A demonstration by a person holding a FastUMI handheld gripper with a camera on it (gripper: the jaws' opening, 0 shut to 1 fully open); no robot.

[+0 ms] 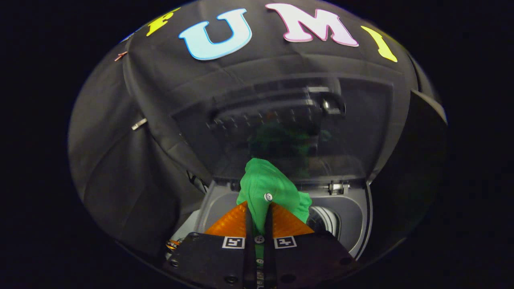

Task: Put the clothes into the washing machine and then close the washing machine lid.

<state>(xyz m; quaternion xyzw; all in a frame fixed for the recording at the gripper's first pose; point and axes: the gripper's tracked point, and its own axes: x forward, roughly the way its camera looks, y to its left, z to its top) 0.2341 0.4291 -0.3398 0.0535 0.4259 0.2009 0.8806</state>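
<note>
i have the gripper (259, 218) clenched on a green garment (267, 188), both fingers pressing a fold of it between them, with a white button showing just past the tips and the rest of the cloth bunched up ahead of the fingers. what matters for the next move is that the washing machine opening (327, 218) lies below and slightly to the right of the cloth, just beyond the fingers, so the garment hangs over the machine's grey top rim (353, 208) rather than squarely over the drum. the lid (281, 120) stands raised behind it, its dark glass facing me with a faint green reflection. in my judgement i need to shift forward and a little right, then lower, before letting go; the lid is left for afterwards.
</note>
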